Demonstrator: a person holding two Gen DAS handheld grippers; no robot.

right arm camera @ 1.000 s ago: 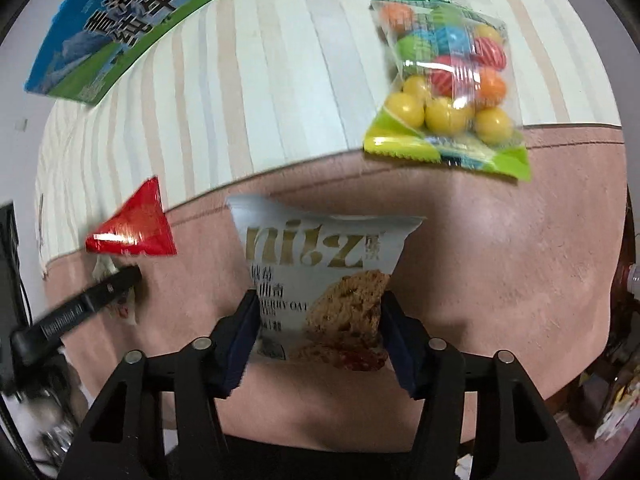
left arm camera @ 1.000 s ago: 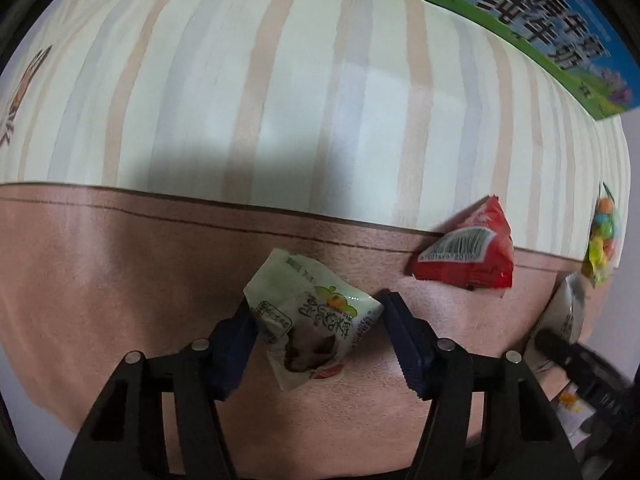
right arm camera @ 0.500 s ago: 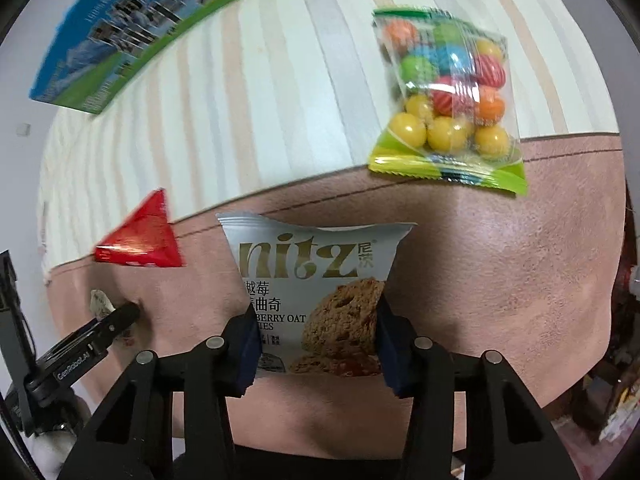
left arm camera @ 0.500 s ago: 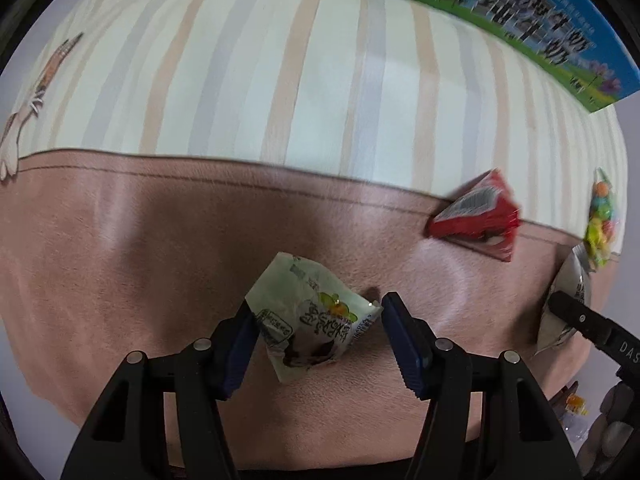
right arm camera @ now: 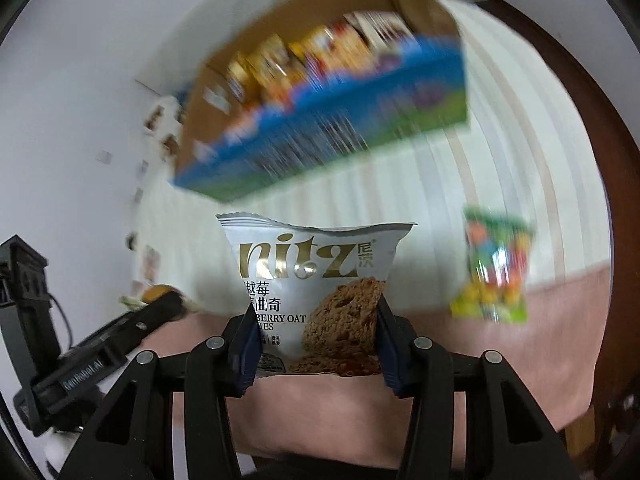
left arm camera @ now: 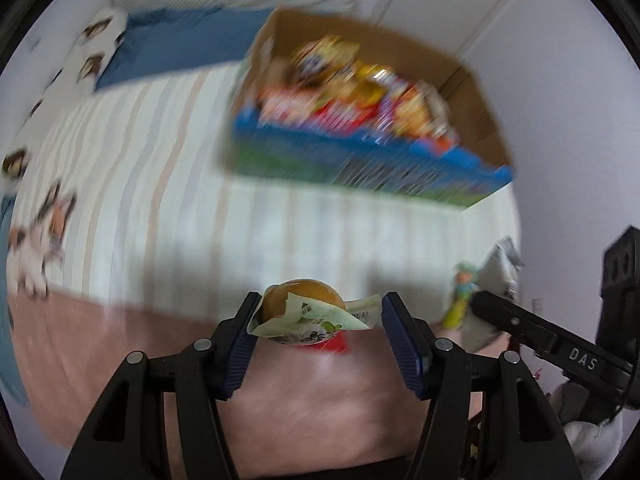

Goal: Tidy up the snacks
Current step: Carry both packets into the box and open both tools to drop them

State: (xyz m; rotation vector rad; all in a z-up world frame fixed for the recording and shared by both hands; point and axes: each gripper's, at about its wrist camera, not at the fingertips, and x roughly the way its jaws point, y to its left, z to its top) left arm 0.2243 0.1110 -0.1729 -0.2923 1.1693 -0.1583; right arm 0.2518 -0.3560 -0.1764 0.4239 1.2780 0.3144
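Note:
My left gripper (left arm camera: 316, 316) is shut on a small pale-green snack packet (left arm camera: 308, 314) and holds it in the air above the bed. My right gripper (right arm camera: 314, 328) is shut on a silver nitz cookie packet (right arm camera: 312, 276), also lifted. A cardboard box (left arm camera: 360, 116) with a blue and green front, filled with snacks, stands ahead on the striped sheet; it also shows in the right wrist view (right arm camera: 328, 96). A bag of coloured candy balls (right arm camera: 494, 268) lies on the bed to the right. A red packet (left arm camera: 334, 346) shows just below the left gripper's packet.
The bed has a striped sheet (left arm camera: 160, 208) and a pink blanket (left arm camera: 120, 360). A blue pillow (left arm camera: 168, 40) lies at the far left. White walls stand behind the box. A dark wooden bed frame (right arm camera: 592, 152) runs along the right.
Both grippers have lifted their packets off the blanket and tilted up, so the snack box has come fully into view. The views are motion-blurred.

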